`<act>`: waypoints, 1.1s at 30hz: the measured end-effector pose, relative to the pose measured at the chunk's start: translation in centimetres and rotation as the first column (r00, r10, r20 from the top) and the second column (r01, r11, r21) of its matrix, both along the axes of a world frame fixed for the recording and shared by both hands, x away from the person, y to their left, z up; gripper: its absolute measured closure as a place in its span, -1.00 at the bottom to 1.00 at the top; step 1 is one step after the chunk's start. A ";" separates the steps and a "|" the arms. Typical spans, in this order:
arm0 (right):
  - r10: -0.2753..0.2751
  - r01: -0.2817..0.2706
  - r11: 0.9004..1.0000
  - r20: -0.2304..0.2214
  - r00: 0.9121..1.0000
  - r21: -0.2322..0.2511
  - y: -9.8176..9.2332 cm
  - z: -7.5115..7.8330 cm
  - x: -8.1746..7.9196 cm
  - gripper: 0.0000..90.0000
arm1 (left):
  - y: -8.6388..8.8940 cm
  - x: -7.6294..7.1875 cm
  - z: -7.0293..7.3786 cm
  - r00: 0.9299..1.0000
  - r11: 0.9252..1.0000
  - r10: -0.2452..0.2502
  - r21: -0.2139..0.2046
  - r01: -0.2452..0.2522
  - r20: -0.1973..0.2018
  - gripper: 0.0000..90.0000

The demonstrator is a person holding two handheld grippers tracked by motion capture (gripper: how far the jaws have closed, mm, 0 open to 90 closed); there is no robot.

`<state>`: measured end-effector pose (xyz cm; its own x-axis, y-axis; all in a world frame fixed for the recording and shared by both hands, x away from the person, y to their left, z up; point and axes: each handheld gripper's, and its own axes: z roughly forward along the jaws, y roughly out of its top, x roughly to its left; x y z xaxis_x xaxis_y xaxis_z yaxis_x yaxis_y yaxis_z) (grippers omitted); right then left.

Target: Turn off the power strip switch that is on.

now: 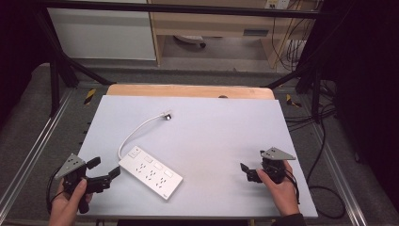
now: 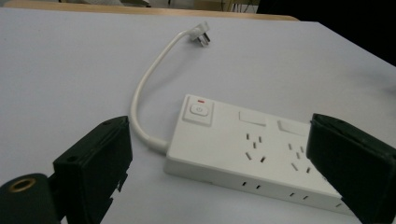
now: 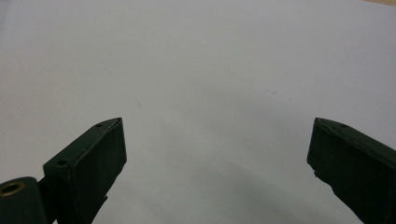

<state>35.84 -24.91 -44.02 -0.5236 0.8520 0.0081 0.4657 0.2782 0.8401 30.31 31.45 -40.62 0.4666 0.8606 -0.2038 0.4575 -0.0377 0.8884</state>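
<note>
Power strip: a white power strip [image 1: 150, 172] is seen lying flat on the table, left of centre and near the front edge, set at a slant. In the left gripper view [image 2: 247, 151] several rows of sockets are shown on its top face.
Switch: a square push switch [image 2: 199, 111] with a small red mark above it is placed at the cord end of the strip.
Cord: a short white cord [image 1: 136, 132] is led from the strip's far end in a curve toward the middle of the table.
Plug: a white plug [image 1: 166, 115] is found at the cord's free end, lying on the table well apart from both grippers; its prongs are seen in the left gripper view [image 2: 200, 38].
Table: a pale grey-white table [image 1: 211, 136] is seen, with a wooden strip along its far edge.
Left gripper: the left gripper [image 1: 104, 169] is held by the left hand [image 1: 70, 202] at the front left corner. Its jaws are spread wide, nothing is held between them, and they are pointed at the strip's near end, close to it but apart.
Right gripper: the right gripper [image 1: 245, 170] is held by the right hand [image 1: 281, 188] near the front right of the table. In the right gripper view [image 3: 217, 154] its jaws are seen spread wide over bare table, with nothing between them, well apart from the strip.
</note>
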 end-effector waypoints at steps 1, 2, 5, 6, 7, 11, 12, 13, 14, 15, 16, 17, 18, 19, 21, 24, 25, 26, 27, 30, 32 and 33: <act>0.001 -0.001 1.000 -0.001 1.000 0.000 0.0 0.0 0.0 -0.89 | 0.0 0.0 0.0 1.000 1.000 0.000 0.000 0.000 0.000 -0.84; 0.002 -0.002 1.000 -0.003 1.000 0.000 0.1 0.0 0.0 -0.89 | -0.1 -0.1 0.2 1.000 1.000 -0.007 -0.004 0.007 0.006 -0.85; 0.005 -0.005 1.000 0.001 1.000 -0.005 0.1 0.0 -0.1 -0.89 | -0.3 -0.1 0.2 1.000 1.000 -0.020 -0.006 0.020 0.008 -0.86; 0.011 -0.011 1.000 0.004 1.000 -0.013 0.2 0.1 -0.2 -0.89 | -0.4 -0.1 0.2 1.000 1.000 -0.023 -0.006 0.023 0.003 -0.86; 0.011 -0.011 1.000 0.004 1.000 -0.013 0.2 0.1 -0.2 -0.89 | -0.4 0.0 0.2 1.000 1.000 -0.026 -0.011 0.026 -0.002 -0.86; 0.013 -0.013 1.000 0.017 1.000 -0.018 0.5 0.2 -0.2 -0.89 | -0.8 0.3 0.4 1.000 1.000 -0.011 -0.016 0.011 -0.006 -0.85; 0.013 -0.013 1.000 0.017 1.000 -0.018 0.5 0.2 -0.2 -0.89 | -0.8 0.2 0.5 1.000 1.000 -0.016 -0.012 0.016 0.005 -0.85; 0.012 -0.012 1.000 0.017 1.000 -0.017 0.6 0.3 -0.2 -0.89 | -0.8 0.0 0.7 0.999 0.999 -0.032 -0.014 0.032 0.019 -0.85; 0.006 -0.006 1.000 0.011 1.000 0.000 0.6 0.3 -0.3 -0.89 | -0.9 -0.1 0.8 0.999 0.999 -0.033 -0.017 0.033 0.024 -0.85; 0.005 -0.005 1.000 0.012 1.000 0.008 0.7 0.4 -0.3 -0.90 | -0.9 -0.1 0.8 0.999 0.999 -0.033 -0.017 0.033 0.024 -0.85; 0.003 -0.003 1.000 0.020 1.000 0.019 0.8 0.5 -0.4 -0.90 | -1.0 0.0 1.1 0.999 1.000 -0.021 -0.003 0.021 0.030 -0.84; 0.003 -0.003 1.000 0.020 1.000 0.019 0.8 0.5 -0.4 -0.90 | -1.0 0.0 1.1 0.999 1.000 -0.021 -0.003 0.021 0.030 -0.84; 0.008 -0.008 1.000 0.024 1.000 0.020 0.9 0.6 -0.5 -0.89 | -1.0 0.1 1.3 0.999 1.000 -0.018 0.004 0.018 0.038 -0.84; 0.010 -0.011 1.000 0.026 1.000 0.023 1.0 0.6 -0.4 -0.89 | -1.1 0.3 1.7 0.999 1.000 -0.022 0.001 0.022 0.050 -0.83; 0.017 -0.018 1.000 0.023 1.000 0.017 1.1 0.6 -0.4 -0.89 | -1.2 0.4 2.2 0.998 0.999 -0.032 -0.005 0.032 0.057 -0.83; 0.019 -0.019 0.999 0.022 1.000 0.026 1.0 0.6 -0.5 -0.89 | -1.2 0.5 2.6 0.997 0.999 -0.040 -0.013 0.041 0.060 -0.83; 0.021 -0.021 0.999 0.023 1.000 0.026 1.0 0.6 -0.5 -0.89 | -1.2 0.5 2.8 0.997 0.999 -0.045 -0.016 0.046 0.061 -0.83; 0.022 -0.023 0.999 0.023 0.999 0.024 0.9 0.6 -0.5 -0.89 | -1.3 0.5 2.9 0.997 0.999 -0.045 -0.021 0.046 0.062 -0.83; 0.023 -0.024 0.999 0.021 1.000 0.024 0.9 0.6 -0.5 -0.89 | -1.3 0.6 3.2 0.997 0.998 -0.052 -0.017 0.053 0.064 -0.83; 0.034 -0.034 0.999 0.025 0.999 0.026 1.0 0.7 -0.6 -0.89 | -1.4 0.9 3.4 0.997 0.998 -0.058 -0.007 0.059 0.054 -0.83; 0.036 -0.037 0.999 0.028 0.999 0.025 1.1 0.7 -0.7 -0.89 | -1.5 1.0 3.7 0.997 0.998 -0.060 -0.006 0.061 0.057 -0.84; 0.036 -0.037 0.999 0.028 0.999 0.025 1.0 0.8 -0.8 -0.89 | -1.5 1.0 3.7 0.997 0.998 -0.060 -0.006 0.061 0.057 -0.84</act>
